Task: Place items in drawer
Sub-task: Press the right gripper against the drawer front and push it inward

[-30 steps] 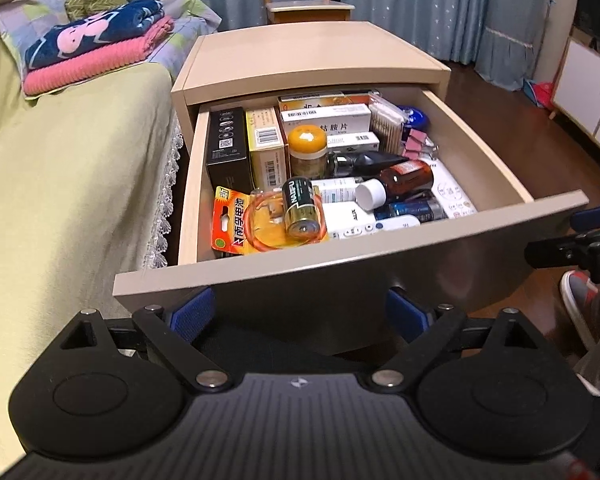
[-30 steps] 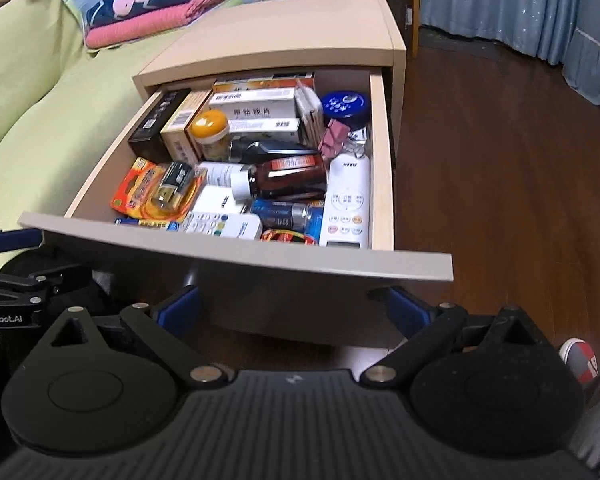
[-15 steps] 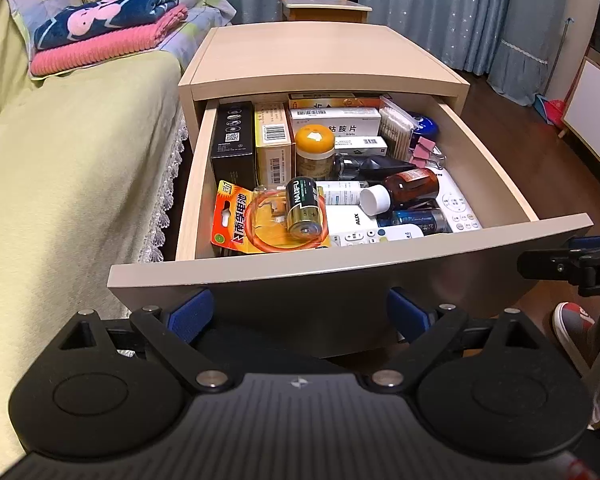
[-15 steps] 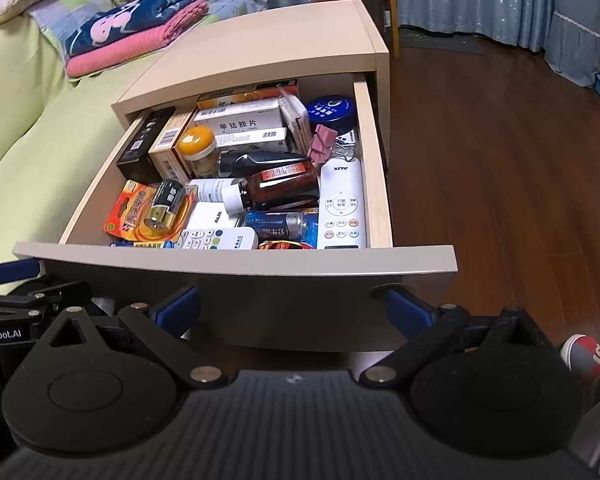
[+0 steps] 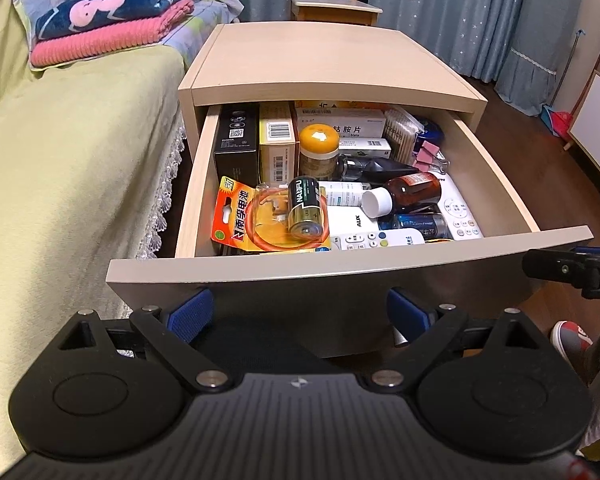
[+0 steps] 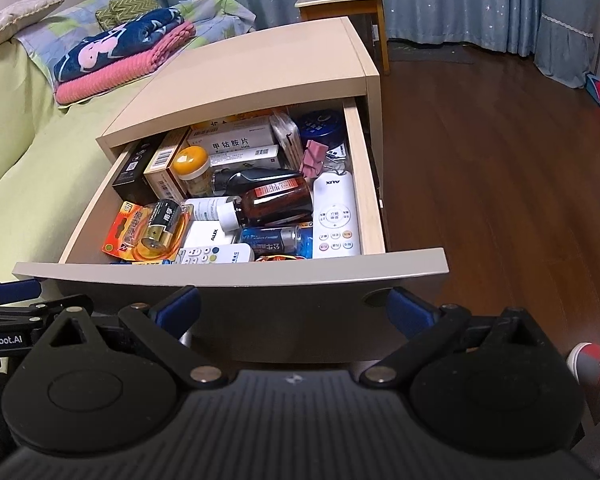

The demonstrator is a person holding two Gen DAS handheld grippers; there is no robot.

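A bedroom with blue curtains, a dark wood floor and a bed (image 5: 72, 152) in a yellow-green cover holds a pale wooden nightstand (image 5: 320, 64) whose drawer (image 5: 348, 264) stands pulled out. The left claw (image 5: 300, 312) hangs spread wide and empty just before the drawer front, its blue pads (image 5: 192, 314) level with the panel. The right claw (image 6: 294, 308) is likewise wide apart, holding nothing, and sits just beside the left one at the same front. Just beyond the front panel lie a battery (image 5: 305, 214) on an orange blister card (image 5: 256, 220), a white remote (image 5: 376, 238) and a blue can (image 6: 276, 242). Farther in rest a brown bottle (image 5: 410, 192) with a white cap, a longer white remote (image 6: 336, 216), a yellow-lidded jar (image 5: 318, 152), boxes and pink clips (image 5: 428, 158). Far past the bed edge, folded blankets (image 5: 112, 28) are stacked.
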